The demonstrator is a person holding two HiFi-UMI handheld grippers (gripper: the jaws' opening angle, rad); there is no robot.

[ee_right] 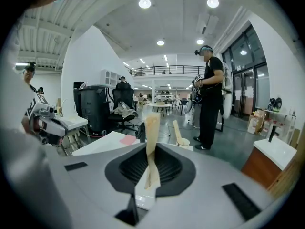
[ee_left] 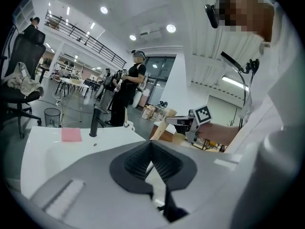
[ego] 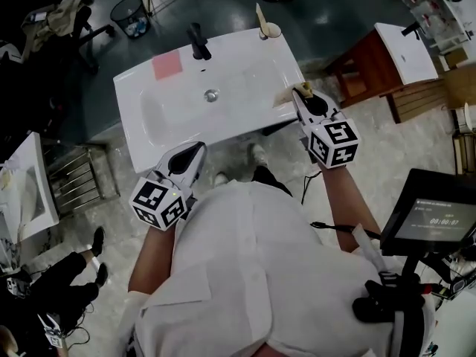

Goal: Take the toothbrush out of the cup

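Your right gripper is closed on a pale wooden toothbrush. In the right gripper view the two jaws of the right gripper pinch the flat handle of the toothbrush, which rises upright between them and leans a little. In the head view, gripper and toothbrush are over the right edge of the white sink, well apart from the cup. The cup stands at the back right corner of the sink top, and a second toothbrush of the same pale wood stands in it, tilted (so the cup is not empty).

Your left gripper is at the front edge of the sink, on the left side. Its jaws are pressed together with nothing between them, as the left gripper view shows.

On the sink top, a black faucet stands at the back, and a pink cloth lies flat just beside it, on its left.
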